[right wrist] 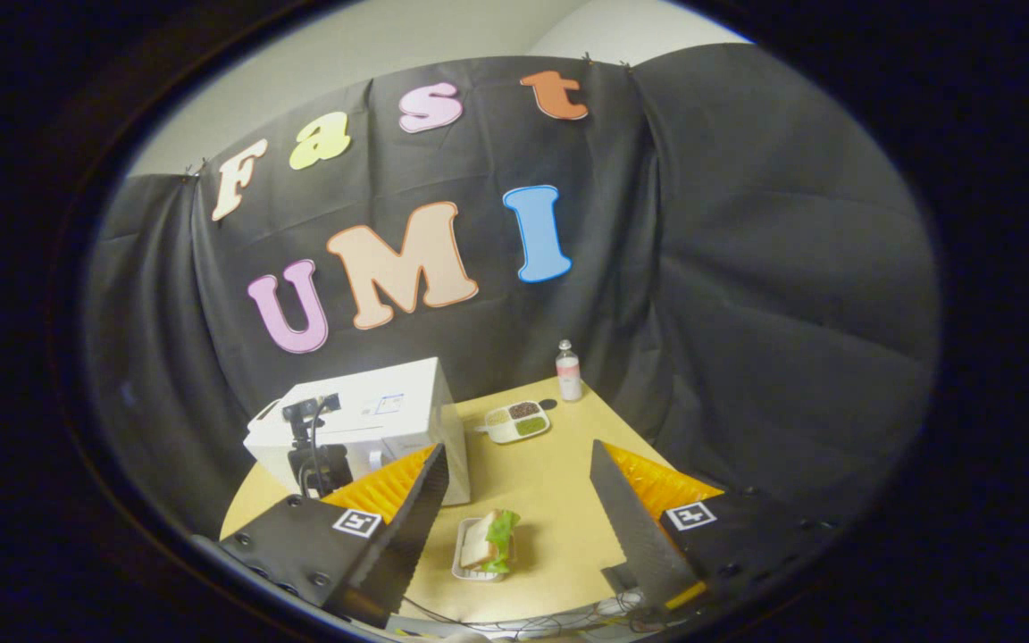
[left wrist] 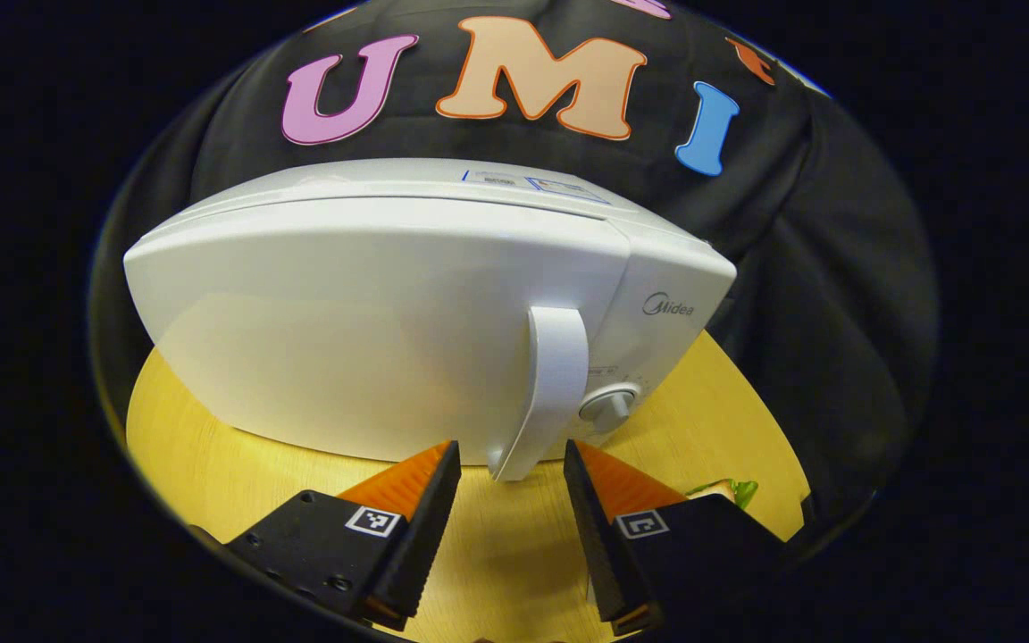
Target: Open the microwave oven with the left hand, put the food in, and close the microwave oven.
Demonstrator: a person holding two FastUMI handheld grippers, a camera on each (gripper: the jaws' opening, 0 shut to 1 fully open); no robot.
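Microwave (left wrist: 389, 321) sits centre of the left gripper view, white, door closed, standing on the yellow wooden desk (left wrist: 238, 473). Its vertical door handle (left wrist: 550, 384) is right of centre, lower end pointing down between the left gripper (left wrist: 511, 460) fingertips. Round knob (left wrist: 608, 406) just right of the handle on the control panel. Left gripper jaws are spread apart, empty, either side of the handle's lower end but not touching it. Bit of green food edge peeks at lower right behind the right-hand finger.

In the right gripper view the microwave (right wrist: 380, 420) is smaller, left of centre, seen from above and the side. The other gripper's body with its camera (right wrist: 309, 429) is in front of the microwave door. Sandwich (right wrist: 492, 540) with lettuce lies on a small white tray (right wrist: 463, 563) at lower centre, between the right gripper (right wrist: 519, 482) fingers in the picture but well below them on the desk. Right gripper jaws are wide apart, holding nothing. Divided dish (right wrist: 516, 421) with three fillings is up centre, near the desk's far edge, with a small bottle (right wrist: 568, 371) just beyond it to the upper right. Cables (right wrist: 514, 621) run along the bottom edge.
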